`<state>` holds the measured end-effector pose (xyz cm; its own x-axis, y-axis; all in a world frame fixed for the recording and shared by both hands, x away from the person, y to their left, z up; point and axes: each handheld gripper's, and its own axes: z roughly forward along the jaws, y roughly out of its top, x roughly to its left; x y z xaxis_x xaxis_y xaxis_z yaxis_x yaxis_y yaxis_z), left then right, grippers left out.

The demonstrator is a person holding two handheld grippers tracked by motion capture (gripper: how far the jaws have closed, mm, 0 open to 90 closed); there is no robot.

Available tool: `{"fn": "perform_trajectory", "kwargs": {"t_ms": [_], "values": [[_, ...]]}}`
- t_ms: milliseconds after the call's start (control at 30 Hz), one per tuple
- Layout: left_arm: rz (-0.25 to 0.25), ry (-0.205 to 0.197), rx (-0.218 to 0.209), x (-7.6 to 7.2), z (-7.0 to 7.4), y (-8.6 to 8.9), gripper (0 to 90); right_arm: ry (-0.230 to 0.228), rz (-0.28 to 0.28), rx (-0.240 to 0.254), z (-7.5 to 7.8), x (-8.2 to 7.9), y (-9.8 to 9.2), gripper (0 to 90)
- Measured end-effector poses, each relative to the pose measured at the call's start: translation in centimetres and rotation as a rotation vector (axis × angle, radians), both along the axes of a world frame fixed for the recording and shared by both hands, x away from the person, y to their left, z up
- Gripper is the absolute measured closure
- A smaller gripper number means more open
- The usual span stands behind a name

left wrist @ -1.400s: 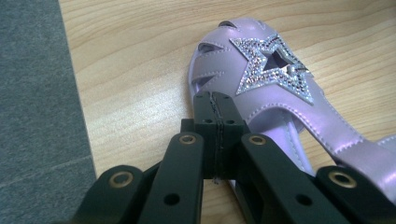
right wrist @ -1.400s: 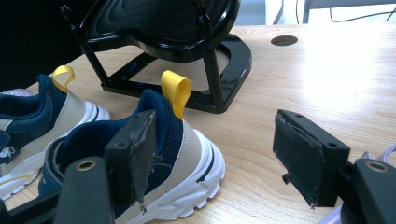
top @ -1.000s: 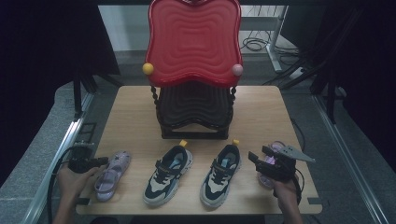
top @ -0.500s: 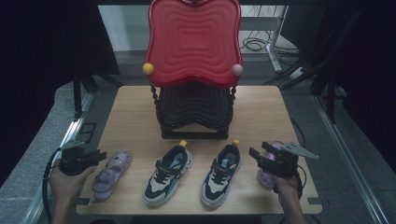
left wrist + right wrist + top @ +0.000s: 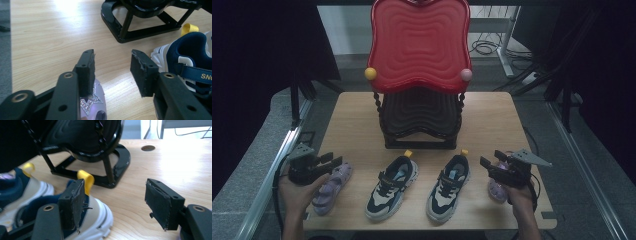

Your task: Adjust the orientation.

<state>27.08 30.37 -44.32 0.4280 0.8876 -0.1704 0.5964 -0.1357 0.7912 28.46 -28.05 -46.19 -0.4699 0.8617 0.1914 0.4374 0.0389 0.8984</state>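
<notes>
Lilac sandals sit at the row's two ends, one (image 5: pixel 331 187) under my left gripper (image 5: pixel 332 161), its jaws just spread, nothing between. My right gripper (image 5: pixel 490 165) hangs spread too. I'd lift clear without nudging the sneakers (image 5: pixel 392 186).

Both the left gripper (image 5: pixel 331 161) and right gripper (image 5: pixel 484 163) are black, each topped by a grey three-cornered plate, trailing black cable; jaws carry worn foam pads and brass-ringed holes
</notes>
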Motion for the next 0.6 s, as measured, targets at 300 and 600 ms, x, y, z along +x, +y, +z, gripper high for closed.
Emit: {"fn": "perform_trajectory", "kwargs": {"t_ms": [300,600], "values": [[-0.018,-0.036,-0.022,-1.3,-0.7,0.0,50.9,-0.007,-0.043,-0.040,0.0,-1.1,-1.6,31.7],[-0.029,0.003,-0.022,-2.5,-1.0,-1.7,47.5,0.007,0.001,-0.089,-0.7,-3.0,-4.2,42.5]]}}
